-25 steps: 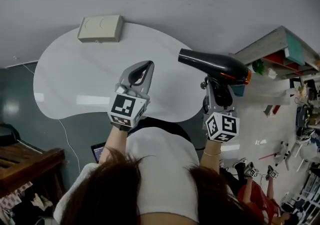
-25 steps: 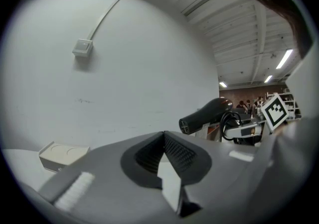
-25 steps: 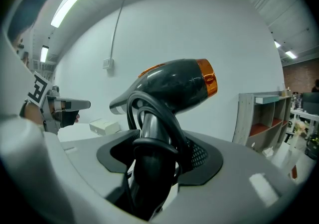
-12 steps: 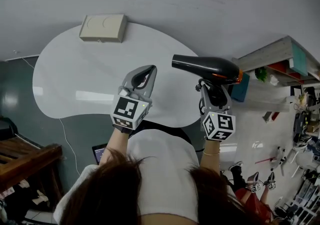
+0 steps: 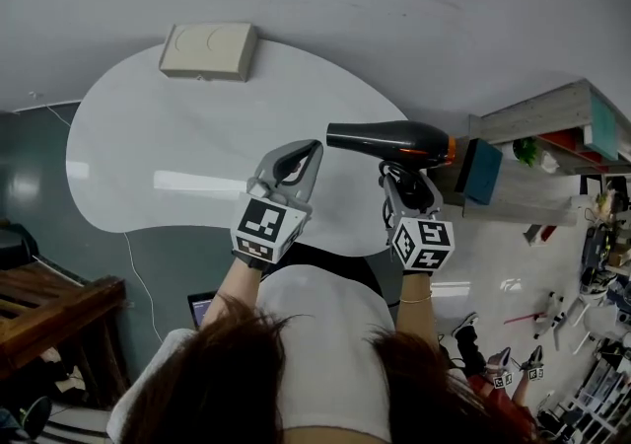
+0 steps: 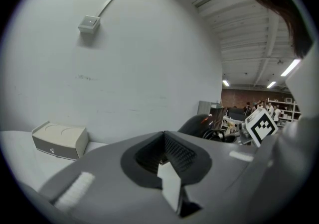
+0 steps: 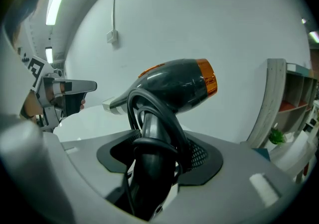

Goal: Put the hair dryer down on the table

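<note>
A black hair dryer (image 5: 389, 141) with an orange band points its nozzle left, above the right edge of the white table (image 5: 158, 146). My right gripper (image 5: 409, 181) is shut on its handle from below, and the cord is looped around the handle. In the right gripper view the dryer (image 7: 174, 86) stands upright between the jaws of my right gripper (image 7: 154, 153). My left gripper (image 5: 308, 151) hovers just left of the dryer with its tips together and nothing in it. In the left gripper view the jaws of my left gripper (image 6: 164, 136) meet, and the dryer (image 6: 199, 124) shows at the right.
A beige box (image 5: 209, 50) sits at the table's far edge against the wall. A wooden shelf unit (image 5: 552, 131) with a teal box (image 5: 481, 171) stands right of the table. Dark wooden furniture (image 5: 49, 314) is at the lower left.
My right gripper has carried the hair dryer leftward, closer over the table. My left gripper has drifted slightly right, so the two now sit nearer each other.
</note>
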`<move>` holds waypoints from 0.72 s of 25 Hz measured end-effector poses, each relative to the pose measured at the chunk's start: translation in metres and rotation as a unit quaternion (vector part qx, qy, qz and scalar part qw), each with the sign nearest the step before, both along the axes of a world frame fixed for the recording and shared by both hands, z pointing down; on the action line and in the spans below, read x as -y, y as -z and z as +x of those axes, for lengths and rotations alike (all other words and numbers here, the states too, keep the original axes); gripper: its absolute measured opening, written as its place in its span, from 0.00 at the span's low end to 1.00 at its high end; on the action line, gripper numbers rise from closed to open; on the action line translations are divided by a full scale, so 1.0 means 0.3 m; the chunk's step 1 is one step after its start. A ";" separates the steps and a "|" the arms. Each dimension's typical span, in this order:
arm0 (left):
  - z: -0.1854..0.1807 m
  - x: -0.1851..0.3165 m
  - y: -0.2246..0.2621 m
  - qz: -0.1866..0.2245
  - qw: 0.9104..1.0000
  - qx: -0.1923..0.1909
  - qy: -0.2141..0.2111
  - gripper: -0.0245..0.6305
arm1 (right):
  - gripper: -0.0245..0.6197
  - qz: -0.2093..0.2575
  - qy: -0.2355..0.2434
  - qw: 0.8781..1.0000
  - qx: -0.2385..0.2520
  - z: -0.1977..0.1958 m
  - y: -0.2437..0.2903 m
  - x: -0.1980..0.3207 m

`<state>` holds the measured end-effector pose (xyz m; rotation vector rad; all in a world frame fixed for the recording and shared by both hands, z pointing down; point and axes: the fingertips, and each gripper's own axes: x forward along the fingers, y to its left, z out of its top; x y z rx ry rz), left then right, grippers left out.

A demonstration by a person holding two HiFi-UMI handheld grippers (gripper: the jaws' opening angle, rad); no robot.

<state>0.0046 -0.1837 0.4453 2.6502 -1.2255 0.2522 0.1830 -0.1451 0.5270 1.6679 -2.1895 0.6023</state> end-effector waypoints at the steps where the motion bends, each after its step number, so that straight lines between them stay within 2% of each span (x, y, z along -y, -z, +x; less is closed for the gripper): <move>1: 0.001 -0.002 -0.008 -0.003 1.000 0.000 -0.001 0.12 | 0.40 -0.005 0.002 1.000 0.005 -0.008 -0.012 0.001; 14: -0.011 -0.028 -0.124 -0.027 0.999 -0.001 0.018 0.12 | 0.40 -0.074 0.015 0.997 0.015 -0.087 -0.229 -0.021; 18: -0.003 -0.048 -0.152 -0.033 0.999 0.004 0.012 0.12 | 0.41 -0.097 0.013 0.995 0.017 -0.103 -0.298 -0.033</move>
